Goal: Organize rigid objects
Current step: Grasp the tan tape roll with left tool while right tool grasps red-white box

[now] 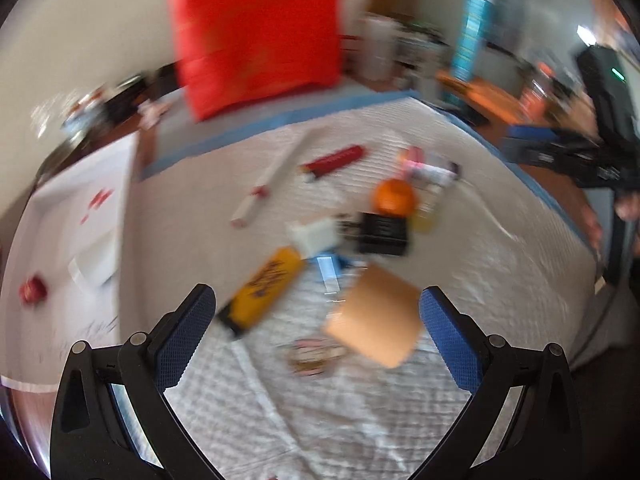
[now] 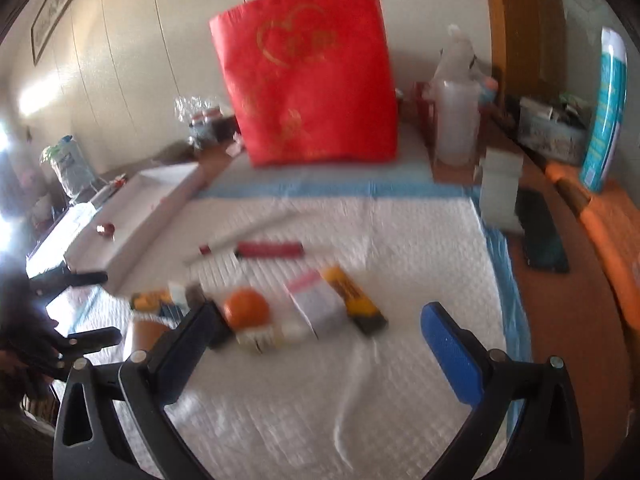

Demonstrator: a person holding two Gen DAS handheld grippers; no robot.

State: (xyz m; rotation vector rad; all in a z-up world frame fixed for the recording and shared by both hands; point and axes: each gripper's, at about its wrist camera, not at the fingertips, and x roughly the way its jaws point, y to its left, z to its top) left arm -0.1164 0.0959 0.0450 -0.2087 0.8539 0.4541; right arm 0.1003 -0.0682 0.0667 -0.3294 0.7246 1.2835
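Above the white quilted pad, both the left gripper and the right gripper hung with jaws spread and empty. Small items, an orange ball among them, lay clustered mid-pad, the white tray alongside. Judged an approach step; the next move called for picking one item.

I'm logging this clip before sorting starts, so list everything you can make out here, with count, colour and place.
pad: 1, white with blue edge, covering the table
red bag: 1, red with gold print, upright behind the pad
white tray: 1, white, left of the pad
small red item: 1, red, in the tray
orange ball: 1, orange, mid-pad pile
red stick: 1, red, lying past the pile
yellow tube: 1, yellow and black, lying near the left fingers
tan block: 1, tan, by the left fingers
teal can: 1, teal, far right
left gripper: open, empty
right gripper: open, empty
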